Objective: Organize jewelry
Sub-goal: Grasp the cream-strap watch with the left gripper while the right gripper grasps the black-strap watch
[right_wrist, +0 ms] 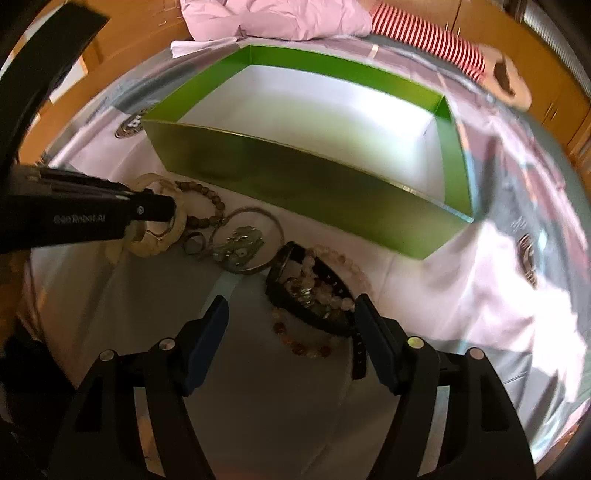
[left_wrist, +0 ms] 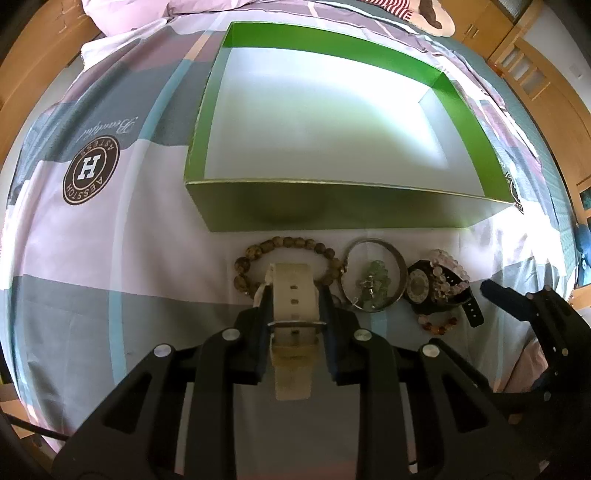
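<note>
My left gripper [left_wrist: 294, 299] is shut on the strap of a cream watch [left_wrist: 291, 373], which lies over a brown wooden bead bracelet [left_wrist: 258, 254]. To its right lie a metal bangle [left_wrist: 400, 273] around a green bead charm [left_wrist: 373, 282], a black watch [left_wrist: 419, 286] and a pink bead bracelet [left_wrist: 448, 269]. My right gripper [right_wrist: 291, 308] stands open, pointing down over the black watch [right_wrist: 284, 295], the pale beads and an amber bead bracelet [right_wrist: 295, 343]. Its pads press on nothing. An open green box [left_wrist: 332, 210] with a bare white floor stands just behind the jewelry.
Everything lies on a bed cover with pink, grey and blue patches and a round brown logo [left_wrist: 90, 170]. A small ring [right_wrist: 194, 242] sits beside the bangle [right_wrist: 258, 214]. A pink pillow [right_wrist: 277, 18] and a red-striped soft toy [right_wrist: 436, 37] lie behind the box. Wooden cupboards surround the bed.
</note>
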Demonstrator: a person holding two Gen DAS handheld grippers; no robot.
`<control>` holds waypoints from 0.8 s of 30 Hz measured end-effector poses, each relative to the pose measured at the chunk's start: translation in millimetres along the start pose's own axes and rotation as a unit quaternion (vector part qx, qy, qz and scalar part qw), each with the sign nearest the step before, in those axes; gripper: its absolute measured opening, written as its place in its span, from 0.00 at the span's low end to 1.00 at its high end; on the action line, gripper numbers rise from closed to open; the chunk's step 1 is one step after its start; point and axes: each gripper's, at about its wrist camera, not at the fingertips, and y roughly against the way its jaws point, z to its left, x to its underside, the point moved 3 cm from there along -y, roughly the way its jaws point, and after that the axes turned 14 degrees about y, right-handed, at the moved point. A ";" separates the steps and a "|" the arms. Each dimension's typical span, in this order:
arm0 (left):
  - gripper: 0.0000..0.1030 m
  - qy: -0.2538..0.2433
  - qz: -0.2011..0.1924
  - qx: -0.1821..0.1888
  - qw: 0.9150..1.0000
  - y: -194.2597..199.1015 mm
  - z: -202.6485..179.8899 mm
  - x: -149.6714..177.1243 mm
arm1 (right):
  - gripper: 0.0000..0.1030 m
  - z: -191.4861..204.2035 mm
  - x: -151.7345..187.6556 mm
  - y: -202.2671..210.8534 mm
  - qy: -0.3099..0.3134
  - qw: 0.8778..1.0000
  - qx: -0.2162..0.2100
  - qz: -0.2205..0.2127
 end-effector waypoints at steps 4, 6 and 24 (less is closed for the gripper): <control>0.27 0.001 0.002 0.000 1.000 -2.7 -0.8 -0.3 | 0.58 7.1 0.2 -8.9 0.015 1.000 0.006 0.005; 0.34 0.003 0.005 -0.002 1.000 -4.2 1.9 0.9 | 0.37 12.4 1.7 -14.8 0.028 0.999 0.003 0.014; 0.22 -0.010 -0.029 0.028 0.999 12.9 -5.0 -0.3 | 0.02 -0.2 -13.2 29.5 -0.006 0.993 -0.057 -0.106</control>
